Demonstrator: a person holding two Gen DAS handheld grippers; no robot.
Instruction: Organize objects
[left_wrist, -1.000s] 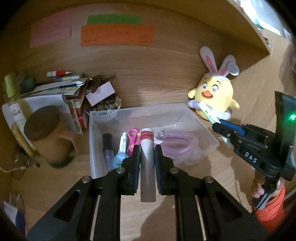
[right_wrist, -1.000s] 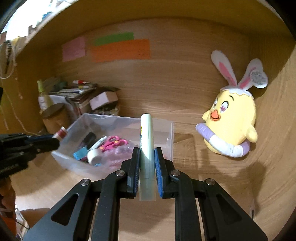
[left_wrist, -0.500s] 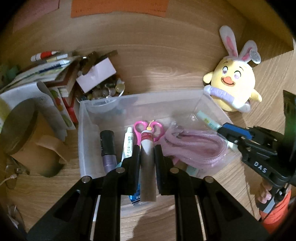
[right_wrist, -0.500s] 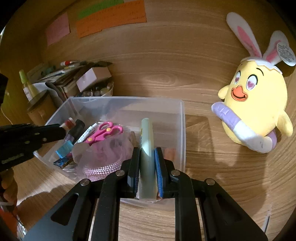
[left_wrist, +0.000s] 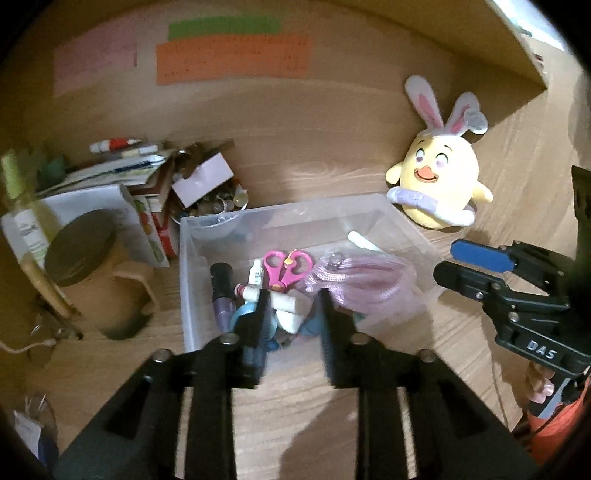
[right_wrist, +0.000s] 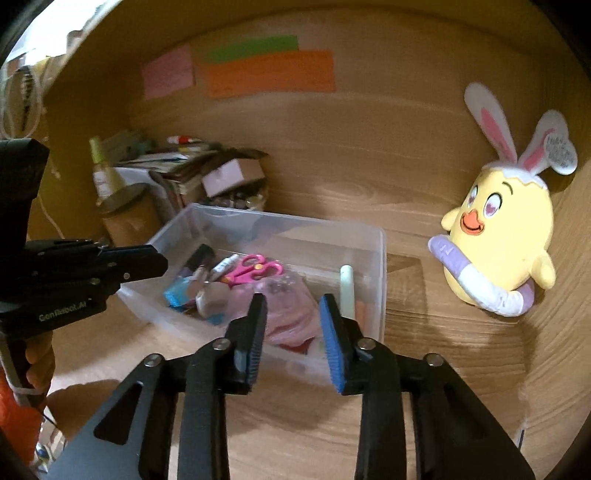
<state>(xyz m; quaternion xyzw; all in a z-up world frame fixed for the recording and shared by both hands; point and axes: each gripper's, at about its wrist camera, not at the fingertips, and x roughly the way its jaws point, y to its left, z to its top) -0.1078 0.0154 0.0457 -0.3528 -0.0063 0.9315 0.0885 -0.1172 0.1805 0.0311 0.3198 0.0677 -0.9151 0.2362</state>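
**Both grippers letting go over the bin**

Left gripper (left_wrist: 291, 314): jaws opening, apart, nothing between the pads; poised over the near end of the clear bin (left_wrist: 391, 208). Right gripper (right_wrist: 291, 321): jaws likewise opening, blue pads bare, nothing held; hovering at the bin's near right corner.

Already in the bin: pink scissors (left_wrist: 286, 266), a coil of pink cord (left_wrist: 365, 282), a dark tube (left_wrist: 221, 280), a small white bottle (left_wrist: 256, 275), a white stick (left_wrist: 286, 310) lying just ahead of the left jaws, and a pale green stick (right_wrist: 347, 290) leaning along the right wall, just past the right gripper's right finger. Some blue item under the pile, too blurred to name.

Judged well along: the sticks appear delivered, hands free for another fetch. No loose small item visible on the bare desk near the bin.

Left outside: plush chick (left_wrist: 439, 188) with bunny ears, upright against the back wall, right of the bin and apart from it. On the left, a lidded mug (left_wrist: 99, 273), a stack of papers (left_wrist: 107, 177) with markers on top, a small bowl of trinkets (left_wrist: 216, 206) touching the bin's far left corner. Whether any of that belongs in the bin cannot be told; likely remaining work sits in that left clutter.

Next, probably: withdraw both grippers clear of the rim without snagging the cord.
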